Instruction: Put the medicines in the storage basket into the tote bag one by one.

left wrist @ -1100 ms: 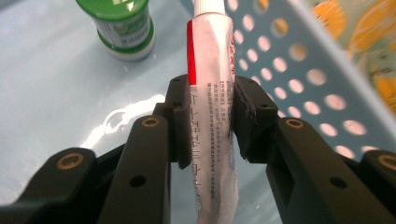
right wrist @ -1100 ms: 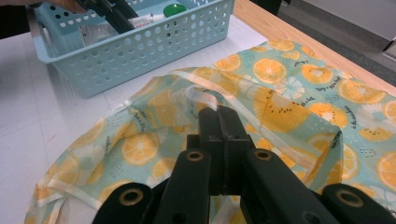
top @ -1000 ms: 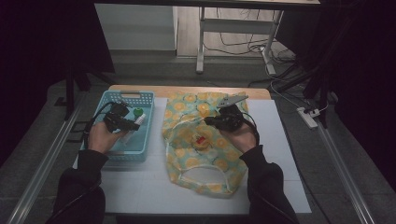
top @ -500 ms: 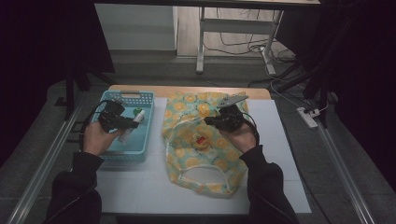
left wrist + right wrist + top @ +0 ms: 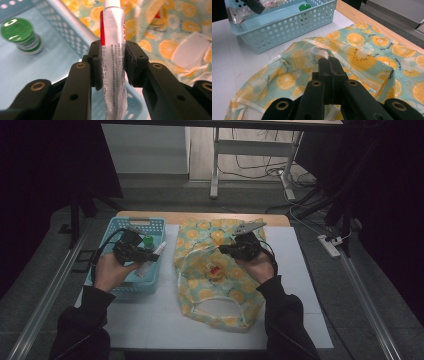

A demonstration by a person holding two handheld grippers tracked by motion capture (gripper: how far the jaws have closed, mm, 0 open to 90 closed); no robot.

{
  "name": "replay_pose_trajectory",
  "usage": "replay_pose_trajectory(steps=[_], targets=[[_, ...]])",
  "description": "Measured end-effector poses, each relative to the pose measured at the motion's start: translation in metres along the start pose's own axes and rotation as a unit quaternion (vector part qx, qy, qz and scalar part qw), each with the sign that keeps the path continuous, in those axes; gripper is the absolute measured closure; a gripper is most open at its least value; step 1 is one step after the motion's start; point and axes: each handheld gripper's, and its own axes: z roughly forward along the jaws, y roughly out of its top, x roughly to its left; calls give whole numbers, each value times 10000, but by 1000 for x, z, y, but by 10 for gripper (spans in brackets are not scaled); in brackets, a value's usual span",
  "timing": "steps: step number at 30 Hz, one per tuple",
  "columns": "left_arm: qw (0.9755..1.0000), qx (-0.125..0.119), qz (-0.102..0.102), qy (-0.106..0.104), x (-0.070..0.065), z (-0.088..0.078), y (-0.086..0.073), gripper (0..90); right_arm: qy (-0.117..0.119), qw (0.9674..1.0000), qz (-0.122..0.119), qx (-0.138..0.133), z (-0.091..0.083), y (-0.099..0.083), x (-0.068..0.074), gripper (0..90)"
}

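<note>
The left gripper (image 5: 113, 65) clamped a white tube (image 5: 113, 37) between its pads, holding it above the blue basket's (image 5: 150, 226) right rim. A green-capped bottle (image 5: 21, 33) stood inside the basket. The right gripper (image 5: 329, 62) was closed tight on the white edge of the orange-print bag (image 5: 372, 57), which lay beside the basket on the table (image 5: 300, 270).
</note>
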Motion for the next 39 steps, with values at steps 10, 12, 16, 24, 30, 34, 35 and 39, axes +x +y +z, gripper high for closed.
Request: replay_pose_trajectory(steps=[10, 12, 16, 24, 30, 34, 35, 39], targets=[[9991, 5, 258, -325, -23, 12, 5, 687, -5, 10000, 0, -28, -1, 0, 0, 900], [9989, 25, 306, -365, -27, 16, 6, 686, -11, 10000, -2, -28, -1, 0, 0, 900], [9981, 46, 405, -469, -36, 22, 7, 686, -11, 10000, -1, -44, -1, 1, 0, 900], [9961, 110, 608, -634, -52, 33, 10, 686, -23, 10000, 2, -65, -2, 1, 0, 900], [9943, 159, 740, -749, -63, 44, 13, 686, -16, 10000, -11, -83, -2, 1, 1, 900], [9933, 169, 811, -803, -69, 53, 17, 686, -16, 10000, -15, -87, -2, 1, 1, 900], [9931, 166, 827, -815, -71, 55, 18, 686, -12, 10000, -15, -87, -2, 1, 1, 900], [9923, 194, 899, -834, -76, 63, 22, 686, -10, 9999, -20, -107, -2, 1, 1, 900]])
